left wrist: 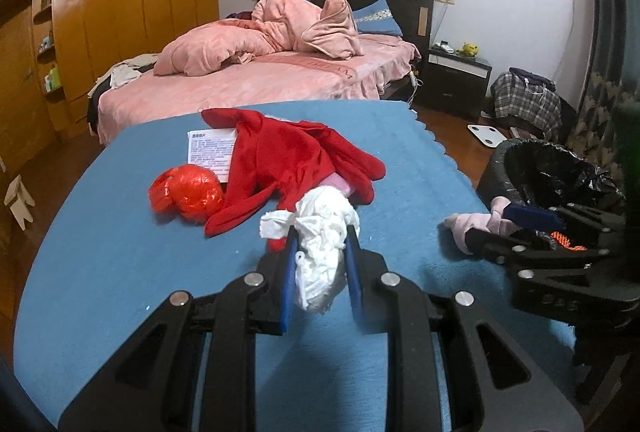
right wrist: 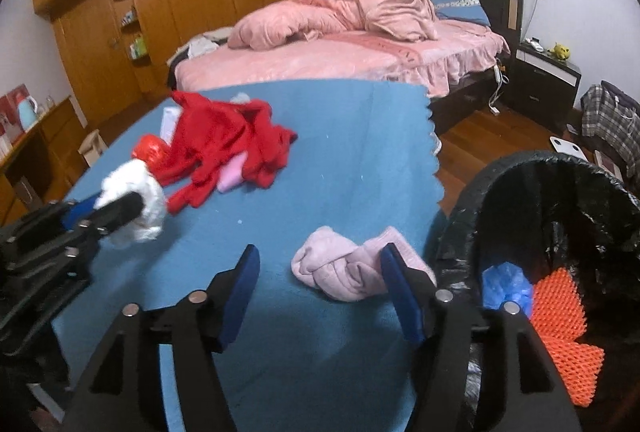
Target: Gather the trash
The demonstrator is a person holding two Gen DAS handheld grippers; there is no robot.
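My left gripper (left wrist: 320, 244) is shut on a crumpled white tissue wad (left wrist: 320, 248), held just above the blue table cloth (left wrist: 140, 252); it also shows in the right wrist view (right wrist: 136, 207). My right gripper (right wrist: 320, 272) is open and empty, its fingers either side of a rolled pink sock (right wrist: 348, 272) near the table's right edge. A black-lined trash bin (right wrist: 560, 191) stands right of the table, holding a blue wrapper (right wrist: 506, 286) and orange foam netting (right wrist: 560, 308). A crumpled red plastic bag (left wrist: 188, 193) lies by red clothing (left wrist: 288, 159).
A printed paper slip (left wrist: 212, 151) lies partly under the red clothing, with a pink item (right wrist: 232, 173) tucked in it. Behind the table are a pink bed (left wrist: 260, 79), wooden wardrobes (left wrist: 120, 11), a black nightstand (left wrist: 456, 71) and a plaid bag (left wrist: 524, 99) on the floor.
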